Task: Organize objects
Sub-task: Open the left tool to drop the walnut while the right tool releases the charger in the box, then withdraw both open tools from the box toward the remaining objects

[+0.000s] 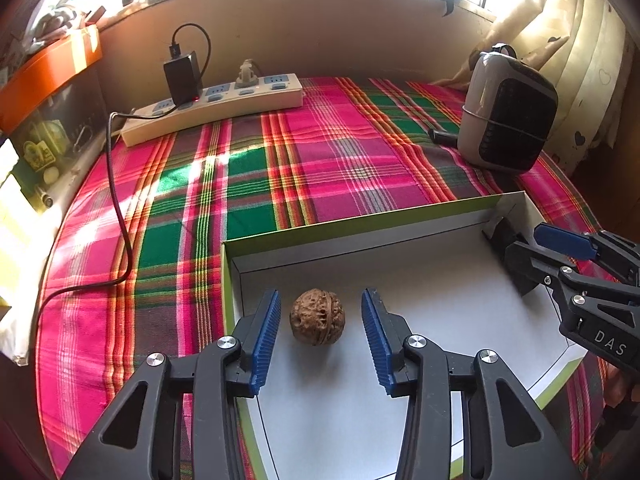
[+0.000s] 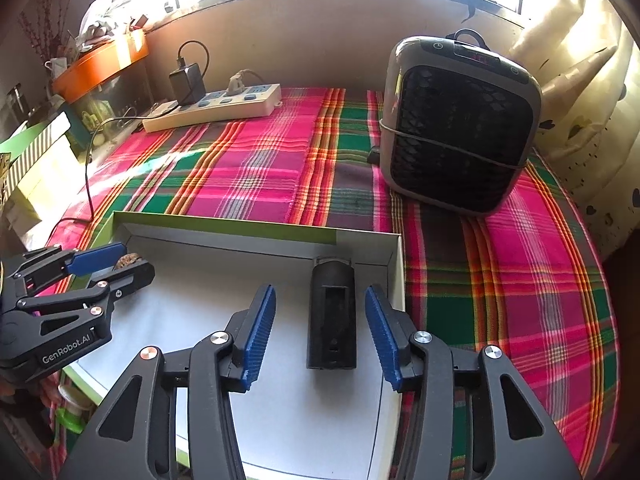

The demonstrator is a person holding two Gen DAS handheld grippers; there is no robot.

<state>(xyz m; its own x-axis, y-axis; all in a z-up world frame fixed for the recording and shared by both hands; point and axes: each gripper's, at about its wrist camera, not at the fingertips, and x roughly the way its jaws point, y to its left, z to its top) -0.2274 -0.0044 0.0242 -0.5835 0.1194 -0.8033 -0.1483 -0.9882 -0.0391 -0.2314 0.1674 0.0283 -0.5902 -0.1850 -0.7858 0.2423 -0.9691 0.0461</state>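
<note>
Here the walnut [image 1: 317, 317] looks hard, round and rolly; grab its sides. Both grippers' jaws are open, holding nothing.

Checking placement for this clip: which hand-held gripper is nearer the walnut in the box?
Left. The left hand-held gripper brackets the walnut with open jaws, not touching. The right hand-held gripper sits across the box, around a black cylindrical object.
</note>
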